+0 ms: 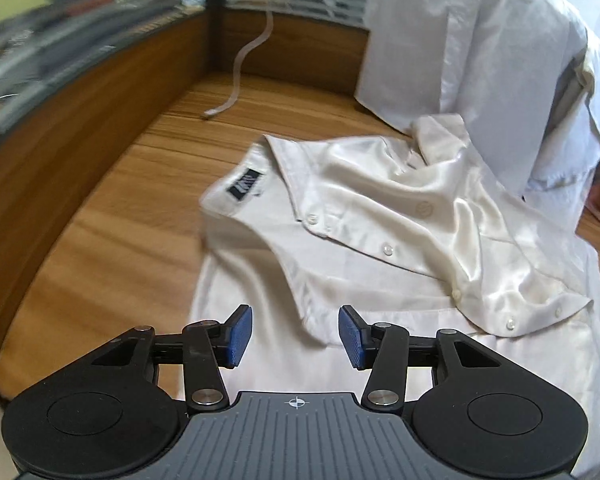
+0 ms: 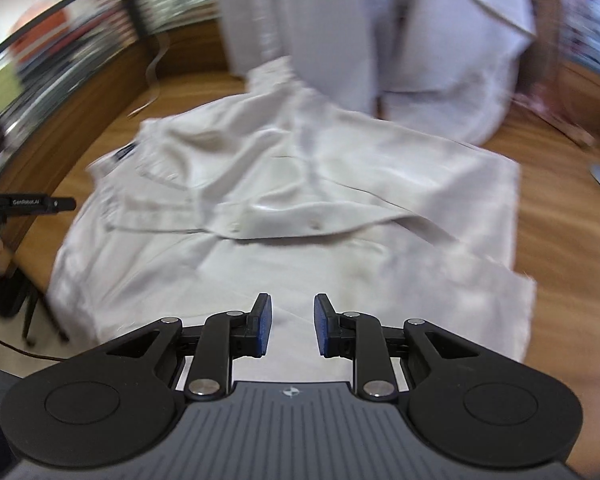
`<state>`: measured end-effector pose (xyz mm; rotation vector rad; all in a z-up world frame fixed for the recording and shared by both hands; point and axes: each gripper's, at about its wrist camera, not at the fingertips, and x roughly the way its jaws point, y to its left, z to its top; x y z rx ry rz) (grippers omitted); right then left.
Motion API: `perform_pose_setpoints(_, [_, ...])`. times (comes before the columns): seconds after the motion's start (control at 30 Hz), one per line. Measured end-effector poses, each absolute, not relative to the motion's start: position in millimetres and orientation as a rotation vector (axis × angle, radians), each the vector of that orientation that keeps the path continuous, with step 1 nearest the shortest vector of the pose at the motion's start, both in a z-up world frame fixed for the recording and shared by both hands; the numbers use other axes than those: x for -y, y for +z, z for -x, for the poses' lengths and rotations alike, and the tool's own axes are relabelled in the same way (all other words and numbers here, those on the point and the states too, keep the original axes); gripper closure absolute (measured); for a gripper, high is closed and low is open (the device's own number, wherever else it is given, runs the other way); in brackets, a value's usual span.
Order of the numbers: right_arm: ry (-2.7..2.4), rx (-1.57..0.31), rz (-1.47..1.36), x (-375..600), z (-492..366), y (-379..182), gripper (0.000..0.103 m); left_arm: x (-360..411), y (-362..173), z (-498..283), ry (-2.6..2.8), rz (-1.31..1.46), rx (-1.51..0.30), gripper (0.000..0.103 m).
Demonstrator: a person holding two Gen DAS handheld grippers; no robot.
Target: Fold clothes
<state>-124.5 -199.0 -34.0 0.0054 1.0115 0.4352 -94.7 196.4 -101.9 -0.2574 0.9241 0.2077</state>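
White shirt (image 1: 380, 216) lies rumpled, collar folded, on the wooden table (image 1: 112, 220). Left tool (image 1: 296, 336) and right tool (image 2: 291, 326) hover over its near hem, jaws apart, empty. Between folds, likely; next comes pinching an edge.

Both wrist cams tilt down, close over the white shirt (image 1: 380, 232) on the wooden table (image 1: 112, 240); shared: shirt mid-frame, hanging shirts (image 2: 400, 40) at top.
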Motion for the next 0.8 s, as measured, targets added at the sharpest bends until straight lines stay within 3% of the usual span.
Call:
perform_pose_setpoints(0.17, [0.283,-1.003,-0.082,212,144,-43,0.075,-197,-126,61,0.118,0.23,-0.999,0.055])
perform_pose_setpoints(0.2, [0.258,-1.004,-0.096,214,148,-44,0.075,-197,-131,56,0.109,0.224,-1.014,0.067])
perform_pose_setpoints(0.23, [0.235,-1.005,-0.106,215,152,-47,0.075,-196,-134,51,0.098,0.22,-1.028,0.091])
perform_pose_setpoints(0.27, [0.216,-1.007,-0.114,216,155,-48,0.075,-197,-135,47,0.095,0.217,-1.03,0.099])
perform_pose_setpoints(0.67, [0.086,-1.03,-0.14,228,165,-57,0.075,-235,-123,-13,0.209,0.252,-0.966,0.097])
perform_pose_setpoints(0.77, [0.066,-1.038,-0.13,231,164,-56,0.075,-242,-124,-25,0.229,0.259,-0.965,0.09])
perform_pose_setpoints(0.8, [0.06,-1.039,-0.127,233,163,-55,0.075,-240,-121,-26,0.221,0.24,-0.955,0.082])
